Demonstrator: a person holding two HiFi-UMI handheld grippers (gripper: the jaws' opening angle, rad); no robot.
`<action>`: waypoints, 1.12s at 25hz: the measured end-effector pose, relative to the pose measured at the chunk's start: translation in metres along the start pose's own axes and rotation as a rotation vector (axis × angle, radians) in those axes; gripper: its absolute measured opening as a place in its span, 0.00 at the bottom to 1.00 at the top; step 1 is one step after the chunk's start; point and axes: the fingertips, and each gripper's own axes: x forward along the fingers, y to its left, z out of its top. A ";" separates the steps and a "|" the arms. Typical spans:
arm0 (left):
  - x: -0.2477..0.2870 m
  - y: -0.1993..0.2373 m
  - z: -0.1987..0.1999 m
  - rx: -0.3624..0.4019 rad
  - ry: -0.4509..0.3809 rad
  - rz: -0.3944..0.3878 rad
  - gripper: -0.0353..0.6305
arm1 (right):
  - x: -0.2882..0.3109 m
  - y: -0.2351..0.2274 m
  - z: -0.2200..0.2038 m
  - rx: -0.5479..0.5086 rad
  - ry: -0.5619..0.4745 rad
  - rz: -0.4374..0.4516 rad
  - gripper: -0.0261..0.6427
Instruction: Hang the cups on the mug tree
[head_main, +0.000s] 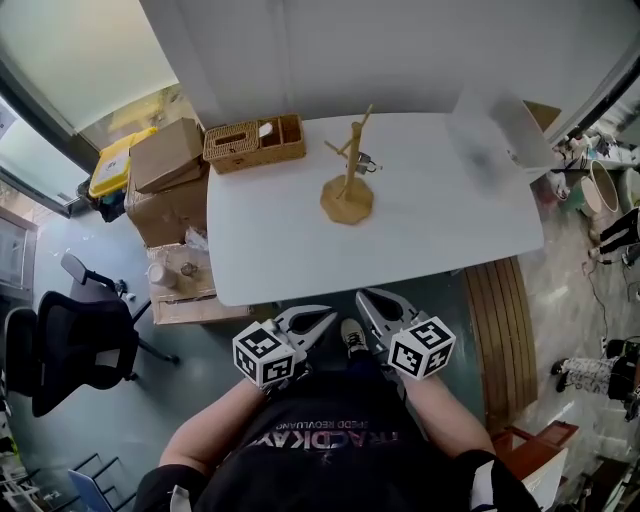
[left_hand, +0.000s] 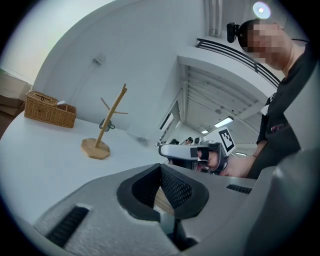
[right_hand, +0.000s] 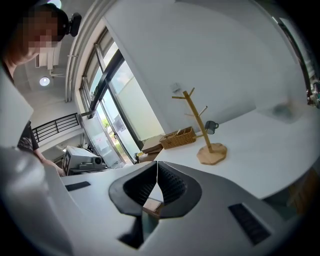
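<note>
**Status.** No cup is in hand. The left gripper (head_main: 316, 322) and the right gripper (head_main: 372, 303) are held side by side close to the body, short of the near edge of the table (head_main: 300, 250). In each gripper view the jaws are closed tip to tip with nothing between them.

**Location of parts.** The tree (head_main: 348, 165) stands upright on the far half of the table, well apart from both grippers. One small dark cup (head_main: 366, 162) hangs on a lower branch, on the tree's right side in the head view. A basket (head_main: 253, 143) sits at the far left corner. No other cup can be seen on the table. A blurred patch at the far right corner cannot be read.

**Judgement.** The hanging step looks either complete or paused between cups. If another cup is to be hung, the next move calls for locating it, opening one gripper and reaching forward over the table edge — neither gripper is placed to grasp anything now.
</note>
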 end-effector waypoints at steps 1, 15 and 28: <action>-0.003 -0.003 -0.001 0.006 0.000 -0.004 0.05 | -0.003 0.005 -0.003 0.004 -0.001 -0.002 0.06; -0.033 -0.027 -0.009 0.050 -0.006 -0.044 0.05 | -0.027 0.053 -0.043 0.055 -0.003 -0.013 0.06; -0.045 -0.030 -0.015 0.051 -0.005 -0.049 0.05 | -0.029 0.064 -0.056 0.085 -0.007 -0.014 0.06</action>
